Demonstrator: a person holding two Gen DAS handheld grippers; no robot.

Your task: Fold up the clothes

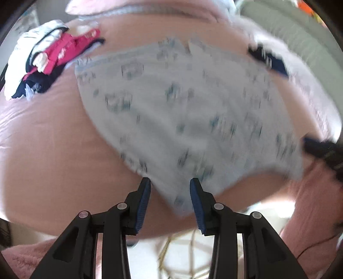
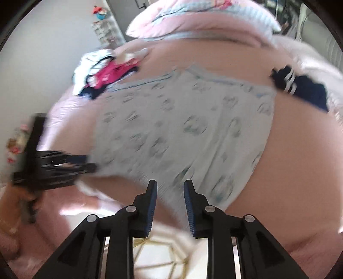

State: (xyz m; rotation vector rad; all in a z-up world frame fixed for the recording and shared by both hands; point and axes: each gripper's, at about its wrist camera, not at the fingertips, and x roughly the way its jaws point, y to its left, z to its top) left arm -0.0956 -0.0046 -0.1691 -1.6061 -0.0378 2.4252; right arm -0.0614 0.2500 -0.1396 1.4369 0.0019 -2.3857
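a: left wrist view: the left claw [image 1: 170, 182] tilts steeply down over the bed [image 1: 49, 150], its fingers apart, with the near corner of the pale printed garment [image 1: 182, 111] in the gap. whether the pads pinch it i cannot tell, it's blurred.

b: right wrist view: the right claw [image 2: 170, 184] tilts down too, fingers apart over the garment's near edge [image 2: 178, 133], gripping nothing.

a: the garment lies spread flat on the pink sheet. a heap of clothes [image 1: 47, 58], white, red and navy, sits at its far left, and a dark striped piece [image 2: 300, 85] at its far right.

b: only my view shows the pillow [image 2: 193, 19] in full, plus the left claw [image 2: 90, 163] from the side.
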